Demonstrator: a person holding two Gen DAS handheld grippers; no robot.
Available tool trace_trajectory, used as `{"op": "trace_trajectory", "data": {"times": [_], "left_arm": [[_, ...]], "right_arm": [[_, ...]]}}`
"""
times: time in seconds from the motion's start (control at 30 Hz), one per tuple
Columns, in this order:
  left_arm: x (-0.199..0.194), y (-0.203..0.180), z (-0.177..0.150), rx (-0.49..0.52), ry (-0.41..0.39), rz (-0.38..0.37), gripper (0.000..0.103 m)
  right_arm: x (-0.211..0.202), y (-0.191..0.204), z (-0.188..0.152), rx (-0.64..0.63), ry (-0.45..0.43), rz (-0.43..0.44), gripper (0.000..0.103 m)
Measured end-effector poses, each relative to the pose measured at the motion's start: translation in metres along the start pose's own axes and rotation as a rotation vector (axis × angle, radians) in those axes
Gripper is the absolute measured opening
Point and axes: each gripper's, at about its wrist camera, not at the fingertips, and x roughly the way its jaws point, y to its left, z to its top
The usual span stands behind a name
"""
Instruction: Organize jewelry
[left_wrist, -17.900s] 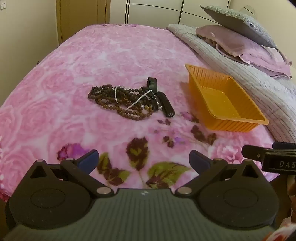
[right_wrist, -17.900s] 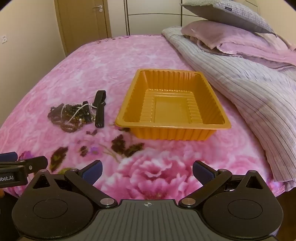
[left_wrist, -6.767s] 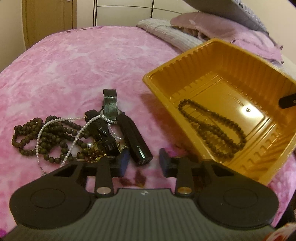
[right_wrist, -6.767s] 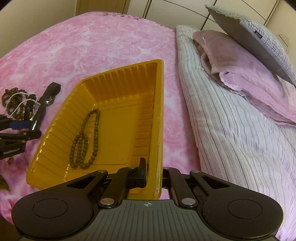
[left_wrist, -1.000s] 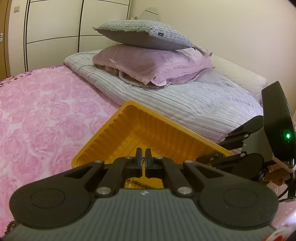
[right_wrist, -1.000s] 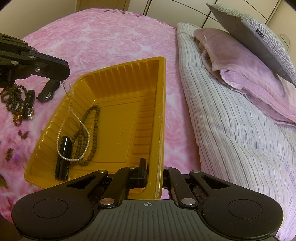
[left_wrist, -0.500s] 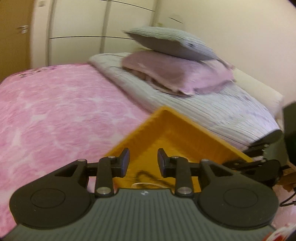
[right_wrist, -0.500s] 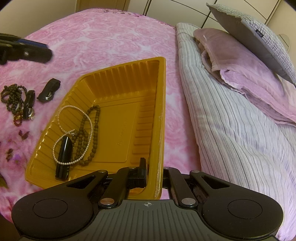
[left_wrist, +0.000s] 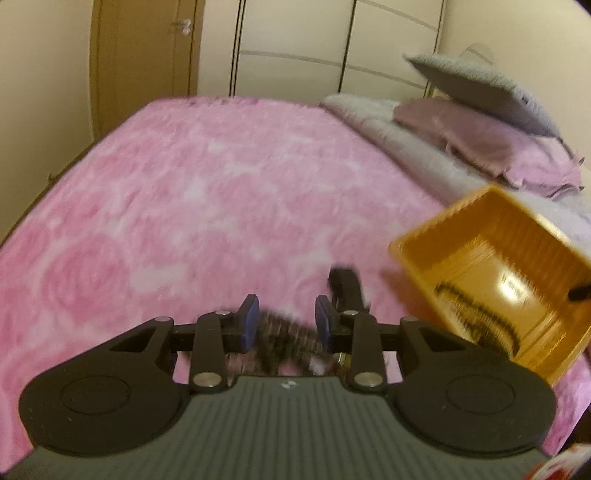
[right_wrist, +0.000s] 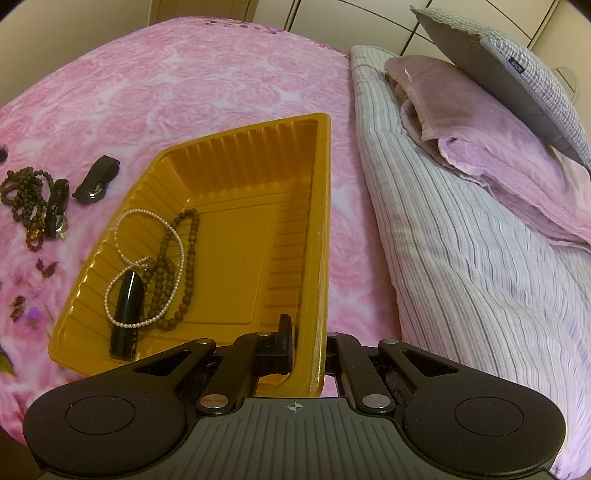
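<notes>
tray (right_wrist: 317, 206) clamped by right tool (right_wrist: 306, 354) | left tool (left_wrist: 284, 321) parted (above beads (left_wrist: 284, 339))

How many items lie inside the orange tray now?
3, all in the orange tray at its left end: a brown bead strand, a pearl necklace, and a black tube. Nothing else shows inside.

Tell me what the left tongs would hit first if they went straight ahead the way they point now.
Most likely the brown beads lying on the pink blanket, framed between the open left tongs. The picture is blurred, so depth is uncertain. The black strap lies just right of that line.
</notes>
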Motion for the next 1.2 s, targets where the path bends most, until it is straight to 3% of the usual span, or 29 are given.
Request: {"op": "trace_trajectory", "data": {"times": [0.2,0.37,0.63,0.73,1.2], "left_arm": [[0.01,-0.014,-0.041,-0.019,0.069,-0.037,0.029],[0.024,-0.037,-0.057,-0.002,0.095,-0.07,0.027],[0.04,-0.048,-0.057,0.008,0.111,-0.056,0.016],[0.039,-0.049,-0.056,0.019,0.117,-0.063,0.004],[-0.013,-0.053,-0.045,0.083,0.044,-0.089,0.004]], "right_arm": [[0.0,-0.001,-0.001,0.0,0.002,-0.001,0.004],[0.0,-0.001,-0.001,0.0,0.002,-0.001,0.004],[0.0,-0.001,-0.001,0.001,0.003,-0.002,0.004],[0.001,0.0,-0.001,0.001,0.004,-0.002,0.004],[0.001,-0.001,-0.003,0.0,0.002,-0.002,0.004]]}}
